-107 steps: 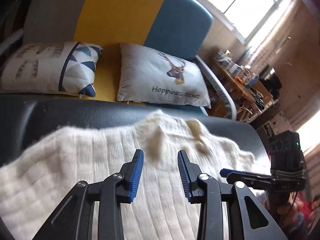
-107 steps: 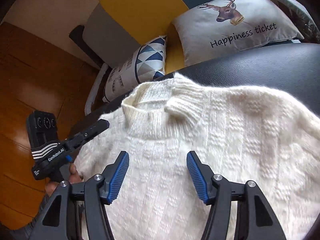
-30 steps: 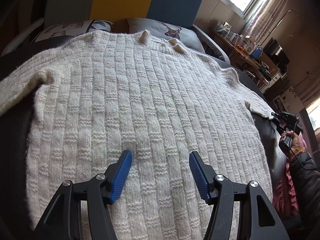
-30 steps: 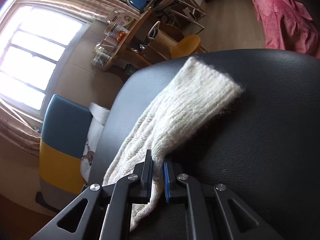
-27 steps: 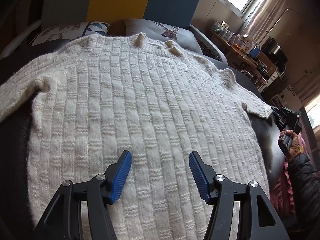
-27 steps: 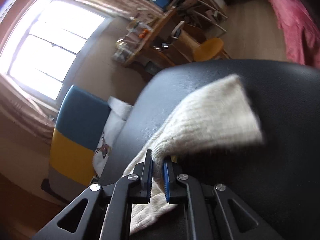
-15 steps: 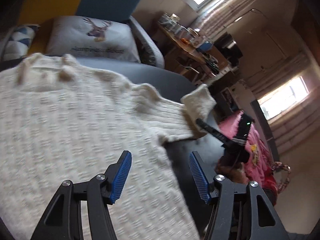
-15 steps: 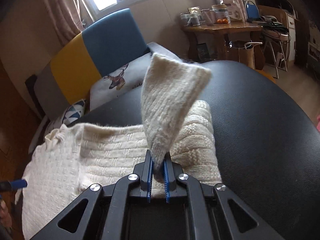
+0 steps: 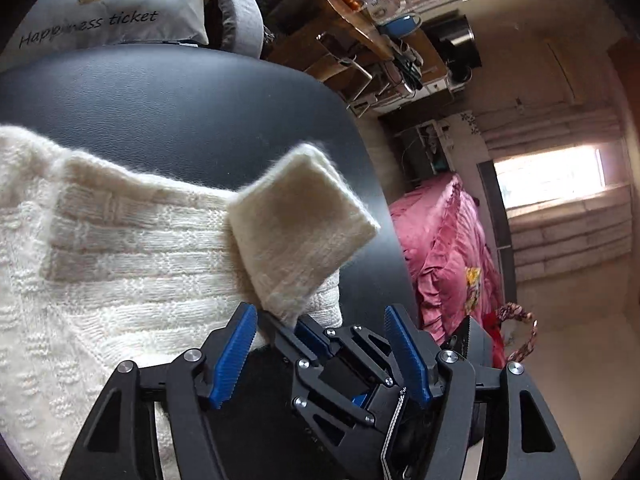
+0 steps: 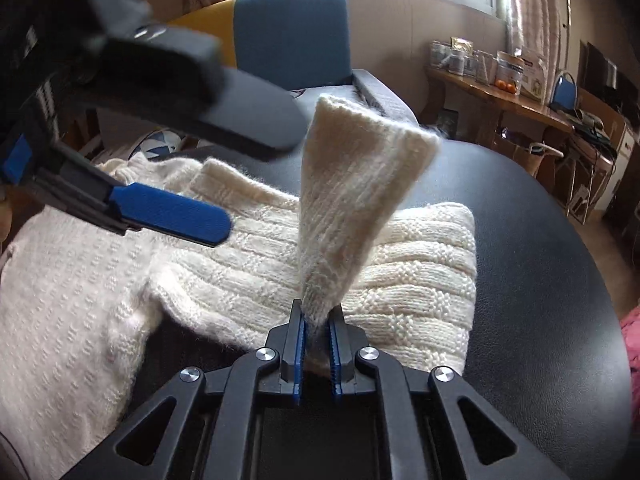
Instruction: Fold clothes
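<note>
A black padded table (image 10: 540, 248) bears a cream knit sweater (image 10: 80, 280), spread flat across it.

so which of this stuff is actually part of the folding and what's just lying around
In the job:
cream sweater
sleeve cuff, pinched in the right tongs
left tongs, open

Lying about:
deer cushion
pink bedding
cluttered wooden desk

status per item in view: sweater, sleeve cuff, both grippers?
sweater: body lying flat on the black surface, not yet folded.
sleeve: doubled back over itself.
cuff: lifted off the surface, pinched at its end.
right gripper: shut on the cuff.
left gripper: open, holding nothing, beside the raised cuff.
</note>
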Action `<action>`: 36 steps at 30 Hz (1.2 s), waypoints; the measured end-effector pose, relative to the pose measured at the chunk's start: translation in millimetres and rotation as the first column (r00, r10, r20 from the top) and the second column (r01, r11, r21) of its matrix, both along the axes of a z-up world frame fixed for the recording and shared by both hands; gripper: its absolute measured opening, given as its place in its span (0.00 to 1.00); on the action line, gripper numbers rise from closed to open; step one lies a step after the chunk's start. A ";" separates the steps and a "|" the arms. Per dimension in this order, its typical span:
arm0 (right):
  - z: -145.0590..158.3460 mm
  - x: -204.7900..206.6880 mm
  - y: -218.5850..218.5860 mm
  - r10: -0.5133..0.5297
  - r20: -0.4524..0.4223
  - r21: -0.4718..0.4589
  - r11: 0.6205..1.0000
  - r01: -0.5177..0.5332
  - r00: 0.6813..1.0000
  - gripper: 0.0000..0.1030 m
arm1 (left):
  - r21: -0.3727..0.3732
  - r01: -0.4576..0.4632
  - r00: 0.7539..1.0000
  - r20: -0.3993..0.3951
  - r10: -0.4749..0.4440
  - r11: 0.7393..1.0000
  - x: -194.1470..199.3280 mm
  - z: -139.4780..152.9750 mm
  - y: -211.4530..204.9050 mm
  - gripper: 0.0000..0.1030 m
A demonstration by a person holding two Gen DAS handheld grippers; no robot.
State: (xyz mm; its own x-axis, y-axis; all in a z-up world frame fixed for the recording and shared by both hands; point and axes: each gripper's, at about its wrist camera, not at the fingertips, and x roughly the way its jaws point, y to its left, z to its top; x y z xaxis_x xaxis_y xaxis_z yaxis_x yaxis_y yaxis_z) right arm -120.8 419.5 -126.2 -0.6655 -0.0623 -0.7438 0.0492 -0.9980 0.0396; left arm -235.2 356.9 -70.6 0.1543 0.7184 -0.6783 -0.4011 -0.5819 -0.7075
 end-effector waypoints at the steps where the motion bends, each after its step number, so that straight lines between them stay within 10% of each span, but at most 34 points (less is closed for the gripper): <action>1: 0.1 0.2 -2.3 0.008 -0.003 0.008 1.000 -0.008 1.000 0.10 | -0.019 0.012 1.000 -0.012 -0.012 1.000 0.8 -1.1 4.5 0.69; 9: -2.1 -0.8 -16.4 0.053 -0.003 0.064 0.997 -0.053 0.999 0.11 | -0.133 -0.061 0.998 -0.002 0.061 0.989 -10.3 -31.2 8.3 0.68; 14: 1.1 2.5 -11.7 0.031 -0.004 0.059 0.998 -0.030 1.000 0.13 | -0.131 -0.095 0.995 -0.002 0.096 0.987 -13.8 -48.0 -0.9 0.22; 21: 20.3 29.6 40.3 -0.159 -0.018 -0.288 0.946 0.147 0.987 0.20 | -0.058 -0.151 0.984 -0.102 0.144 0.987 -19.3 -21.6 -15.1 0.08; 23: 19.6 33.0 63.0 -0.203 0.023 -0.512 0.838 0.186 0.979 0.24 | -0.016 -0.163 0.977 -0.143 0.160 0.986 -24.4 2.4 -20.5 0.08; 26: -0.2 46.0 85.8 -0.211 0.078 -0.830 0.528 0.181 0.974 0.29 | 0.054 -0.186 0.954 -0.229 0.194 0.981 -35.6 50.7 -36.0 0.08; 29: -14.8 51.5 82.5 -0.214 0.077 -0.958 0.254 0.132 0.974 0.44 | 0.106 -0.224 0.918 -0.311 0.246 0.969 -47.1 97.3 -68.0 0.08; 36: -36.8 23.7 34.1 -0.203 0.126 -0.990 -0.092 0.110 0.971 0.70 | 0.190 -0.340 0.814 -0.431 0.390 0.921 -62.4 172.3 -171.0 0.08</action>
State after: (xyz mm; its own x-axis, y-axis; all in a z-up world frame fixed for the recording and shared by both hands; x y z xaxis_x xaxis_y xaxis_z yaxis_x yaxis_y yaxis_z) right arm -97.0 453.6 -163.0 -0.8109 -0.5845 0.0277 -0.0532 0.1207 0.9913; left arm -297.6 185.9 101.7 -0.4383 0.7274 -0.5281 -0.4617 -0.6863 -0.5621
